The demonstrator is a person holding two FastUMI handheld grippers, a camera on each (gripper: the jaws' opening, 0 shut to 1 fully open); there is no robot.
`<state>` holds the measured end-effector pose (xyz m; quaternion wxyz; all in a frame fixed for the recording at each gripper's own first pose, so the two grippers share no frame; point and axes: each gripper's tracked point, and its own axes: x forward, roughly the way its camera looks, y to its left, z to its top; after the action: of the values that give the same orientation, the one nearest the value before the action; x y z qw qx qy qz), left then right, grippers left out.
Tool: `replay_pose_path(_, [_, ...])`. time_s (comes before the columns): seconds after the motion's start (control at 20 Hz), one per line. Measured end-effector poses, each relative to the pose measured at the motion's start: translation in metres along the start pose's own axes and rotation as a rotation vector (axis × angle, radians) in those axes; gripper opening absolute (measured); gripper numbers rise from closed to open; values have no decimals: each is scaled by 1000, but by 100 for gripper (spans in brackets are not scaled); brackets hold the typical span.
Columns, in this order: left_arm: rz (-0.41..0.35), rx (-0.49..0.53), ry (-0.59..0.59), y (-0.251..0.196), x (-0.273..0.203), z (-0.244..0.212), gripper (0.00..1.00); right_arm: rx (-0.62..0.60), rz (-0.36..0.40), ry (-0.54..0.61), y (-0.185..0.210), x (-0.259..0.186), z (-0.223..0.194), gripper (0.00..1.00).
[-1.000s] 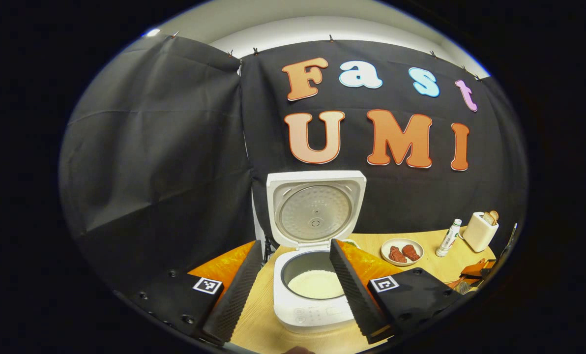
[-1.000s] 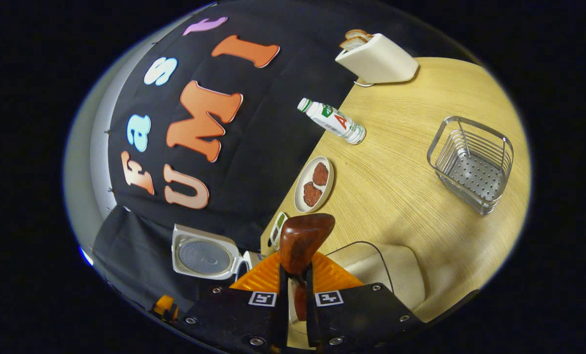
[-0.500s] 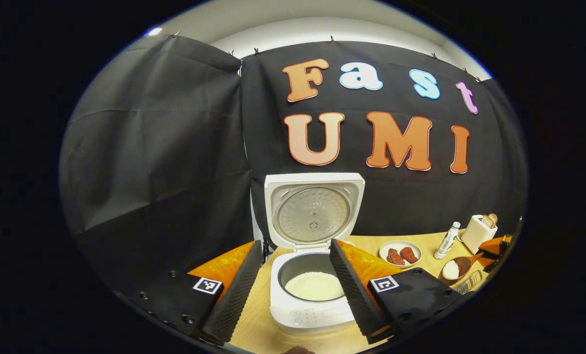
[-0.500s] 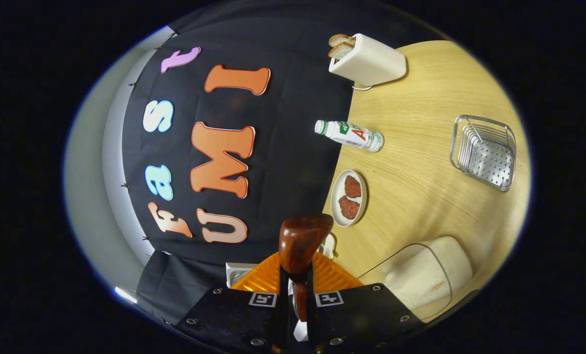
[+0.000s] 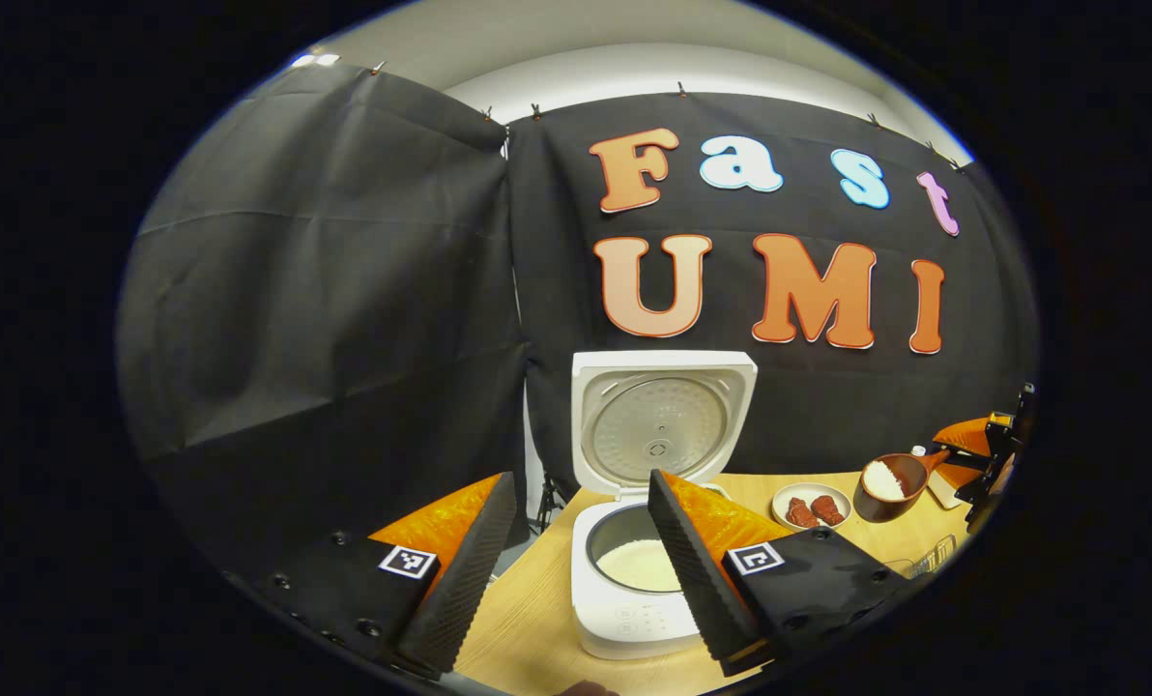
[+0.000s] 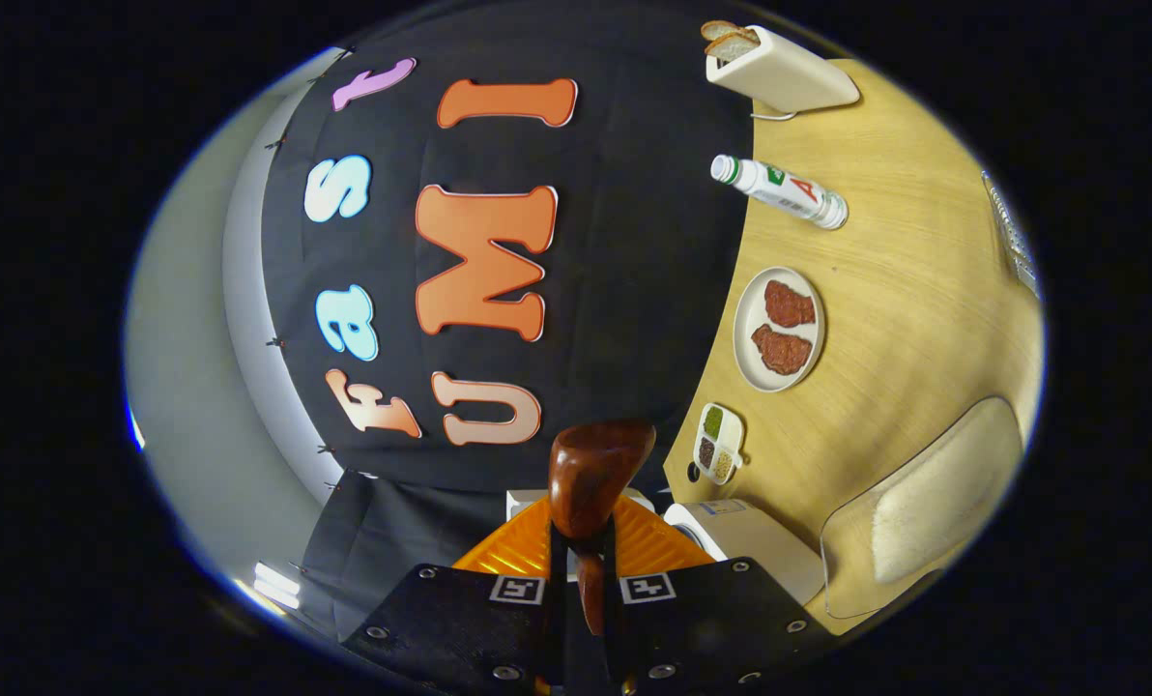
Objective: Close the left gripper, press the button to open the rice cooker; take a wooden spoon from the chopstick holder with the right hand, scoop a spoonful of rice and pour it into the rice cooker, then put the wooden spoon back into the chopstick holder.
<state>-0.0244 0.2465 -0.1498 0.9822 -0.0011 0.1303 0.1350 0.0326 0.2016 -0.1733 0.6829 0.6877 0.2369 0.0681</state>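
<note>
The white rice cooker [image 5: 648,580] sits at lower centre of the left gripper view with its lid [image 5: 663,425] raised upright, so the button press looks done. Its pot already holds a layer of white rice [image 5: 642,565]. The left gripper [image 5: 576,570] frames the cooker from the bottom of that view, fingers spread well apart and holding nothing.

At the right edge of the same view the dark brown wooden spoon [image 5: 892,480] hangs in the air, its bowl carrying a heap of rice, so the scoop also seems done. In the right gripper view the right gripper [image 6: 584,590] has its fingers clamped on the spoon's handle at bottom centre. The pour and the spoon's return to the holder appear to remain.

Counts in the right gripper view:
- one round white plate [image 6: 748,362] with two reddish-brown patties [image 6: 789,304]
- one white bottle [image 6: 779,191]
- one cream toaster [image 6: 789,72]
- one clear tub of rice [image 6: 924,507] at lower right
</note>
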Motion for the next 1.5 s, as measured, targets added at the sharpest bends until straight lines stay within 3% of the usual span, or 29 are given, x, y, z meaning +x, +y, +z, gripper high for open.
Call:
replay_pose_path(0.1, [23,-17,11,13,-1,-7,90,-9,3,28,5,16,-16,10])
replay_pose_path(0.15, [35,-23,16,19,-2,-9,94,-12,2,42,10,25,-23,14])
replay_pose_path(0.3, [75,-38,34,37,-3,-22,90,-16,13,74,21,54,-45,14])
replay_pose_path(0.5, [111,-53,41,53,-6,-27,93,-68,-10,117,25,86,-74,14])
replay_pose_path(0.7, [150,-59,45,70,-11,-35,90,-219,8,156,35,110,-101,14])
replay_pose_path(1.1, [209,-51,88,85,-33,-64,91,-548,-50,197,25,149,-140,14])
replay_pose_path(1.5, [227,-36,98,90,-35,-69,91,-899,-65,166,35,165,-140,14])
